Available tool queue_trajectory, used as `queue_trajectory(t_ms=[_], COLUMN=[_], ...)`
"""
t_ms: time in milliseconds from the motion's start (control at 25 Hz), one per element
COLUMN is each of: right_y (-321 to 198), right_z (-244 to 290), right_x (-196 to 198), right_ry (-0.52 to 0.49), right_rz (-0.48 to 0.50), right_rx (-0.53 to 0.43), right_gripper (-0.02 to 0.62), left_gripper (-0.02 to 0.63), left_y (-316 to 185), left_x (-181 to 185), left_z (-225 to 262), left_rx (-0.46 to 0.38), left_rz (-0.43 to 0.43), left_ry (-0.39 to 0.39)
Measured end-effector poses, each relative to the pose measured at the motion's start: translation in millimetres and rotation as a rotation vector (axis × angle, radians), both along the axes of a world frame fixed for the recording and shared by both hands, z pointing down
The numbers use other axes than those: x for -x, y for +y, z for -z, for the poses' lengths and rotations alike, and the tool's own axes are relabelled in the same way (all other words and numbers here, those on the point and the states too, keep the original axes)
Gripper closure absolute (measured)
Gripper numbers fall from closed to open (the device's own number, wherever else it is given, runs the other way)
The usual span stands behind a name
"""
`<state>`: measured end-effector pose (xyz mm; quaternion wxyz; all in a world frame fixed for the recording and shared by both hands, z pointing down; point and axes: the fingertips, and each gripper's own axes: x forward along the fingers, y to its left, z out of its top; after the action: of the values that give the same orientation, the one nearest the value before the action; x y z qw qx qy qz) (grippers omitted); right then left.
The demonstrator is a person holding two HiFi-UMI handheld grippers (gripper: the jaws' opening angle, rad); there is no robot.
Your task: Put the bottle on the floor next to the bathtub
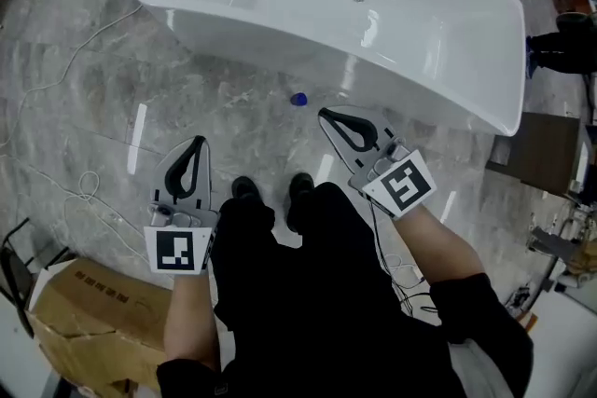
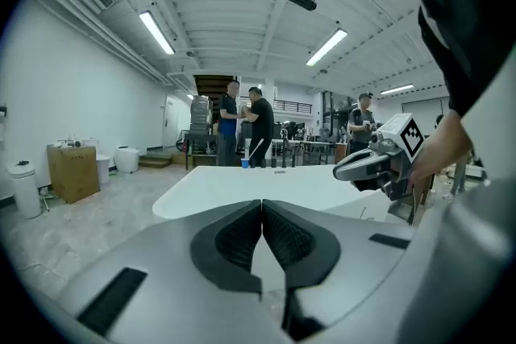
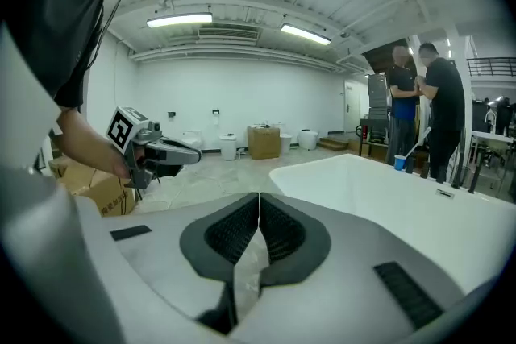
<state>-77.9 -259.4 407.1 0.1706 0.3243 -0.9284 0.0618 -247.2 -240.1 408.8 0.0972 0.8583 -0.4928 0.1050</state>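
**Both tools closed and empty above a bottle standing on the floor by the bathtub**

In the head view, a person in dark clothes stood on a grey marbled floor (image 1: 75, 89), looking steeply down. A white freestanding bathtub (image 1: 242, 37) filled the upper part of the picture. The bottle (image 1: 298, 99) showed only as a small blue spot seen from above. It stood on the floor just beside the tub's near wall, slightly beyond the person's two black shoes (image 1: 244, 189).

The left tool (image 1: 199, 143) was held to the left of the shoes, and the right tool (image 1: 322, 114) to their right, nearer the tub. Both were well apart from the bottle.

In the left gripper view, the left tool (image 2: 262, 205) had its dark ribbed pads pressed together with nothing between them. The tub's white rim (image 2: 242, 185) lay ahead of it, and the other tool showed at the right.

In the right gripper view, the right tool (image 3: 259, 197) was likewise closed, pad against pad, and empty. The tub (image 3: 387, 189) spread out to its right.

A cardboard box (image 1: 93, 312) sat at the lower left of the head view, and a thin white cable (image 1: 89, 186) trailed over the floor. Two people (image 2: 246, 125) stood talking far beyond the tub.
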Motion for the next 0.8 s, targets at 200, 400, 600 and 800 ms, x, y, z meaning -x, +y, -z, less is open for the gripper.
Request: queue_trajectory(t_ms=[200,400,600,800], right_y=[40.4,60.1,84.7,109.7], right_z=[91.9,169.0,215.4,253.3], right_x=[5.8,0.1,-4.8,-12.0], right_ry=[0.01,-0.057,-0.137,-0.16], right_rz=[-0.027,-0.152,-0.238,-0.258], right_rx=[0.085,0.073,0.085,0.039], right_gripper=[0.566,0.566,0.566,0.566], left_gripper=[0.589,0.59,0.589,0.59], left_y=[22.2,36.6,41.4,45.0], left_x=[-8.5,-19.2,-32.7,-46.1], left_z=[90.8,168.1,196.7,229.2], left_rx=[0.012,-0.025,-0.015,-0.022], left_rz=[-0.035,-0.081,-0.171,-0.2], left_ry=[0.023,0.078,0.06,0.041])
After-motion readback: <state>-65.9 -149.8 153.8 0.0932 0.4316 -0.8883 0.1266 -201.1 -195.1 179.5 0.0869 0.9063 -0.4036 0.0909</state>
